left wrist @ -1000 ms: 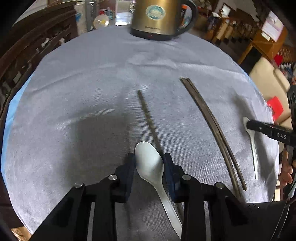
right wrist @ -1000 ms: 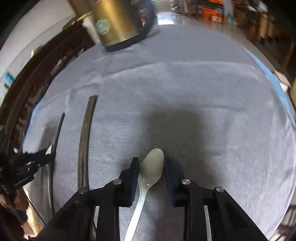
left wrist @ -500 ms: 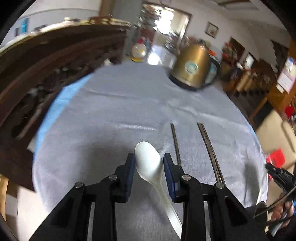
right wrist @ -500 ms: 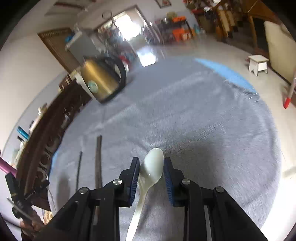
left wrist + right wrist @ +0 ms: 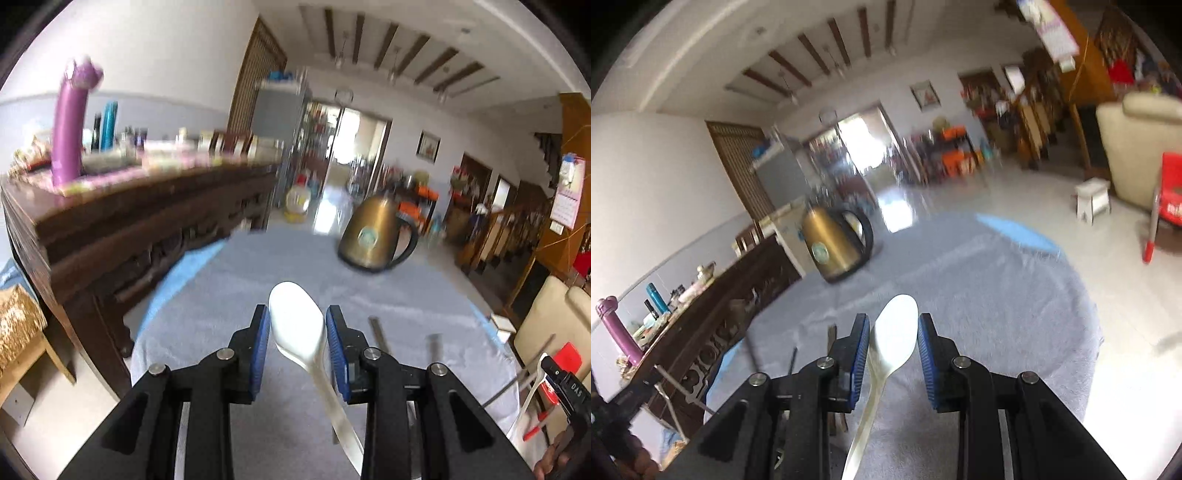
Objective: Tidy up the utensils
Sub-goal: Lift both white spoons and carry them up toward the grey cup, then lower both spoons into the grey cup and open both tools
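My left gripper [image 5: 296,314] is shut on a white spoon [image 5: 299,332], its bowl sticking out past the blue pads and its handle running back to the lower right. My right gripper [image 5: 893,320] is shut on a second white spoon [image 5: 892,343], its handle trailing down and left. Both spoons hang above the round table's grey cloth [image 5: 236,295] [image 5: 997,295]. Dark chopsticks [image 5: 378,330] [image 5: 832,334] lie on the cloth beyond the fingers. In the left wrist view, the right gripper [image 5: 565,384] shows at the lower right edge.
A gold kettle [image 5: 373,236] [image 5: 831,243] stands at the table's far side. A dark wooden sideboard [image 5: 129,229] [image 5: 738,295] with bottles runs along the left. A red chair [image 5: 1171,192], a white stool [image 5: 1091,195] and a beige sofa [image 5: 554,325] stand to the right.
Both grippers have risen off the table and tilted up, each carrying its spoon. The views have swung from the tabletop to the room beyond.
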Tool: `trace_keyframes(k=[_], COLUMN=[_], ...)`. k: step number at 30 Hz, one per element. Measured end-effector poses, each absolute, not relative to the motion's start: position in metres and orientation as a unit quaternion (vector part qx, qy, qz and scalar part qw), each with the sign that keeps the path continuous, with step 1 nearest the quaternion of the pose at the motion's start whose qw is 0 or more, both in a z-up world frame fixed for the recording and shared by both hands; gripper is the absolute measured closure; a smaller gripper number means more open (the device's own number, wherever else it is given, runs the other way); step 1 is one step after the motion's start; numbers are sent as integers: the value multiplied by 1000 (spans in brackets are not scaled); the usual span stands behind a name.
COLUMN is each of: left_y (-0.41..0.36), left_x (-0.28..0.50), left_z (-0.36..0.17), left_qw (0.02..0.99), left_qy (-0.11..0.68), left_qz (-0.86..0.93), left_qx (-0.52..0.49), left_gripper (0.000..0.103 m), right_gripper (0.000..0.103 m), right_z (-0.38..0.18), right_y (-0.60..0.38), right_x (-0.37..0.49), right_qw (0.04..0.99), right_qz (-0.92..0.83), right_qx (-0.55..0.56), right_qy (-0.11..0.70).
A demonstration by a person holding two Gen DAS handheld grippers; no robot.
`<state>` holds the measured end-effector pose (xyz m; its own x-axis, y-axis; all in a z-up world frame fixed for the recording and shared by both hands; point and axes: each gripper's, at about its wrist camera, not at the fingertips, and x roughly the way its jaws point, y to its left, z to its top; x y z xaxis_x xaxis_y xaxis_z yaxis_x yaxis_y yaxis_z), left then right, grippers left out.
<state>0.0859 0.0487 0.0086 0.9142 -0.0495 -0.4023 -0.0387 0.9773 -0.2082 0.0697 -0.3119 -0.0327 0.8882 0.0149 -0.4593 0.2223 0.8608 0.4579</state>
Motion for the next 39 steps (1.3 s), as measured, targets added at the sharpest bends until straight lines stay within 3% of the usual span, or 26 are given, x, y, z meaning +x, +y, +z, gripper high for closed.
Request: trace_keyframes(k=[13,21,39], left_y=[20,12,-6], left_x=[41,28,42], left_z=[45,36,9], left_qw=[994,995,991], left_qy=[74,-2,-33], left_qz=[-29,-59,-105], left_qx=[-79,-82,-80], left_gripper=[70,70,70], right_gripper=[74,74,74], right_z=[20,10,-22], right_y=[-237,-198,-172], right_x=[22,31,49], right_qw=[981,989,994], right_qz=[-56,-60,-58], right_qx=[169,128,90], right_qy=[72,32,18])
